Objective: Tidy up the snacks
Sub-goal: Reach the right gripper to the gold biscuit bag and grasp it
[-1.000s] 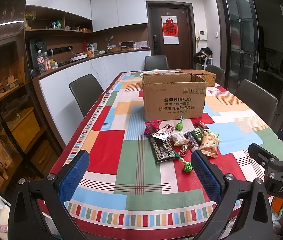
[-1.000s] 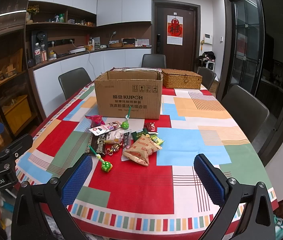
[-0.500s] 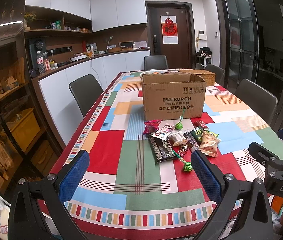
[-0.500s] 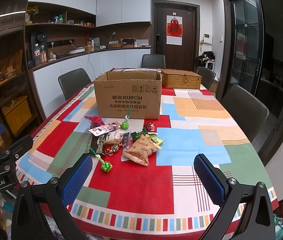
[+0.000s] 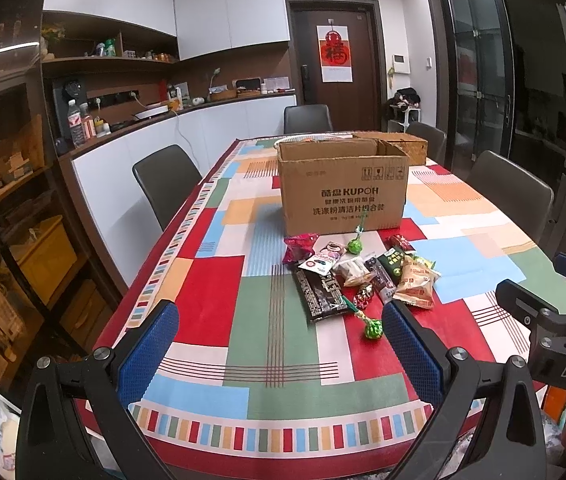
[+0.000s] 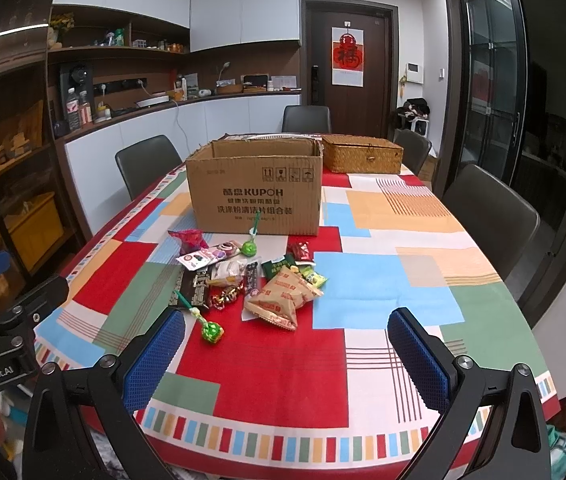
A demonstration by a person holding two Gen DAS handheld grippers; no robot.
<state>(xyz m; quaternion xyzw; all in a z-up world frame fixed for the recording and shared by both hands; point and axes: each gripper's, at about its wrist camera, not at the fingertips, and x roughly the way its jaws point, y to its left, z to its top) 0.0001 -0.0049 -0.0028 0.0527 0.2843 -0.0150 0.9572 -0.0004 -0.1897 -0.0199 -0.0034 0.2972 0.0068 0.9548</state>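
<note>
A pile of snack packets (image 5: 357,276) (image 6: 243,276) lies on the table in front of an open cardboard box (image 5: 343,190) (image 6: 255,188). The pile holds a tan packet (image 6: 281,298), a black packet (image 5: 319,290), a pink packet (image 5: 299,246) and two green lollipops (image 5: 373,328) (image 6: 212,332). My left gripper (image 5: 279,354) is open and empty above the near table edge, short of the pile. My right gripper (image 6: 283,358) is open and empty, also at the near edge. Each gripper shows at the side of the other's view.
The table (image 6: 383,280) has a colourful patchwork cloth. A woven basket (image 6: 363,154) stands behind the box at the right. Dark chairs (image 5: 163,184) (image 6: 491,212) line both sides. A counter and cabinets run along the left wall.
</note>
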